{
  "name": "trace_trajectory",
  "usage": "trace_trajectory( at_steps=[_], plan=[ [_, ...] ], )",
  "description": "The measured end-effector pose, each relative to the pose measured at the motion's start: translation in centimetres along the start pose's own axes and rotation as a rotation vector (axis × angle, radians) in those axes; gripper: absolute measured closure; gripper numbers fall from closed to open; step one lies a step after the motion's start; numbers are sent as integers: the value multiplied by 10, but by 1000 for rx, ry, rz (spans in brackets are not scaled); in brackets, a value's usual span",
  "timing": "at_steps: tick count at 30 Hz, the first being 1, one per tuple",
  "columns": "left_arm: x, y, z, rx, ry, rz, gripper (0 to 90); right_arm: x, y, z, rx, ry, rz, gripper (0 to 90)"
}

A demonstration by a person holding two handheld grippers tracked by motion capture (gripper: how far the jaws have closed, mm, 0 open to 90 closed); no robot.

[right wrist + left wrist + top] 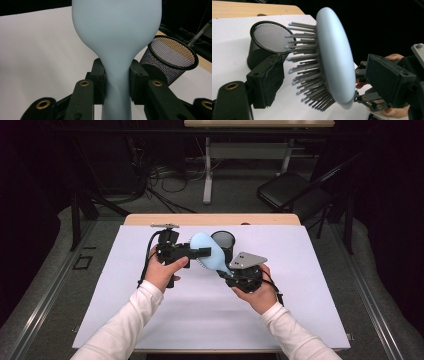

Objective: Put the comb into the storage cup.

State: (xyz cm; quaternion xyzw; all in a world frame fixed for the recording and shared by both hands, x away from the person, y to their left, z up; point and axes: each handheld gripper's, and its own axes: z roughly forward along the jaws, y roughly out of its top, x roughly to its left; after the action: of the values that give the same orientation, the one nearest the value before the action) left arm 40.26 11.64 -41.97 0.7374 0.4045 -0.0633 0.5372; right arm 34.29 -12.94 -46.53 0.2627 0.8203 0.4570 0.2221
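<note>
one blue hairbrush [207, 256], one black mesh cup [223, 242], two tools.

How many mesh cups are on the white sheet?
1. The mesh cup stands upright on the sheet, at its far middle, just behind the brush that the right gripper holds by the handle.

A pale blue hairbrush [209, 255] with grey bristles [307, 72] is held above the counter, handle toward the near right, bristles facing left. A black mesh cup [223, 242] stands upright just beyond it.
</note>
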Motion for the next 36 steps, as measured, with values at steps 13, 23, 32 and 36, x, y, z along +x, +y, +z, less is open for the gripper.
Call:
trace_trajectory(
  at_steps=[13, 23, 32, 36],
  plan=[
    [-4, 2, 8, -13, -6, -7, 166, 0, 0, 0, -5, -1, 1, 694],
    [-4, 0, 9, -28, -10, -23, 203, 2, 0, 1, -10, -3, 1, 694],
    [-3, -1, 10, -22, -6, -44, 255, 1, -2, 2, -13, -5, 4, 694],
    [-2, -1, 9, -26, -8, -51, 282, 1, -2, 2, -15, -7, 6, 694]
  ],
)
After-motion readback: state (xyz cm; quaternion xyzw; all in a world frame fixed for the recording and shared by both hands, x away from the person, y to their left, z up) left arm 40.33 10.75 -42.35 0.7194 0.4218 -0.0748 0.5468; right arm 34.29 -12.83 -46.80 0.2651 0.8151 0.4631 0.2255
